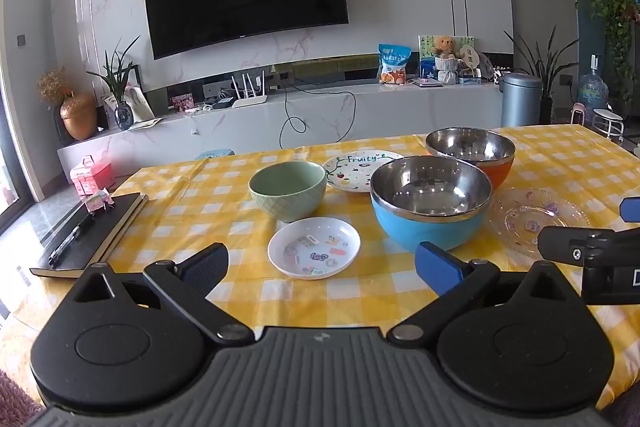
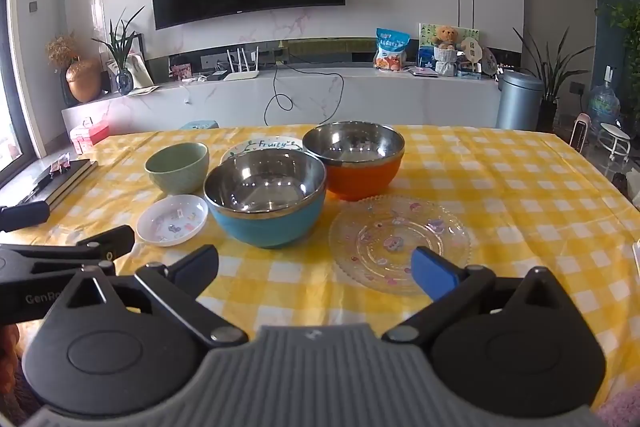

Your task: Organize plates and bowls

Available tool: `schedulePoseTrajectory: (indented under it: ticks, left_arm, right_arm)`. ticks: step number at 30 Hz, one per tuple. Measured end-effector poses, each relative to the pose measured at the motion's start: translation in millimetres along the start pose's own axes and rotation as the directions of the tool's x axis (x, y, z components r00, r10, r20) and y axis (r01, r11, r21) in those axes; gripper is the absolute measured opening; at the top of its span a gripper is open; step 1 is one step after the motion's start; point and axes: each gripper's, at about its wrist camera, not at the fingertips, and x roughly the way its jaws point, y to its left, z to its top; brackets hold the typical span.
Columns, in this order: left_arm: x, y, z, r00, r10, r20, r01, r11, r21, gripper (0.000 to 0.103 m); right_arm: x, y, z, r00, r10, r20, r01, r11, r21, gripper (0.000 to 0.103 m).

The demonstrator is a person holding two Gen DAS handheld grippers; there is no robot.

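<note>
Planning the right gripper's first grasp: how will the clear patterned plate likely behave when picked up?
The clear plate looks like glass or hard plastic: probably stiff, possibly fragile. It lies flat on the tablecloth, so its low scalloped rim may be hard to get under, and its glossy surface could slip.

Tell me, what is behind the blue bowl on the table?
Behind the blue bowl stand the orange bowl and the white "Fruity" plate. In the right wrist view the blue bowl covers most of that plate.

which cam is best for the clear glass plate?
Right wrist. The glass plate lies whole near the middle of the picture, with only its near rim behind a blue fingertip. In the left wrist view the plate sits at the right edge, partly behind the right gripper.
</note>
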Motion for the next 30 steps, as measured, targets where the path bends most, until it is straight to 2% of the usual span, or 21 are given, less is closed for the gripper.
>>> schedulePoseTrajectory:
  ticks: [16,17,30]
  left_arm:
    - [5.4,-2.9,-5.7,1.0,-0.01,-0.019,0.01,1.0,0.004,0.103]
    - [6.5,-3.1,-5.3,1.0,-0.01,-0.021,0.01,1.0,0.005,0.103]
    - [6.8,-5.0,-5.3,1.0,-0.01,-0.027,0.01,1.0,0.009,0.103]
  right_arm:
    - [-5.3,-3.8,-5.4,1.0,0.002,-0.008,-0.002,1.0,-0.001,0.101]
    - [5.0,2.7,-3.0,1.0,-0.004,-0.014,0.004,1.0,-0.004,0.101]
    - [5.7,2.9,-1.9,1.0,-0.004,-0.018,0.004,1.0,-0.004,0.101]
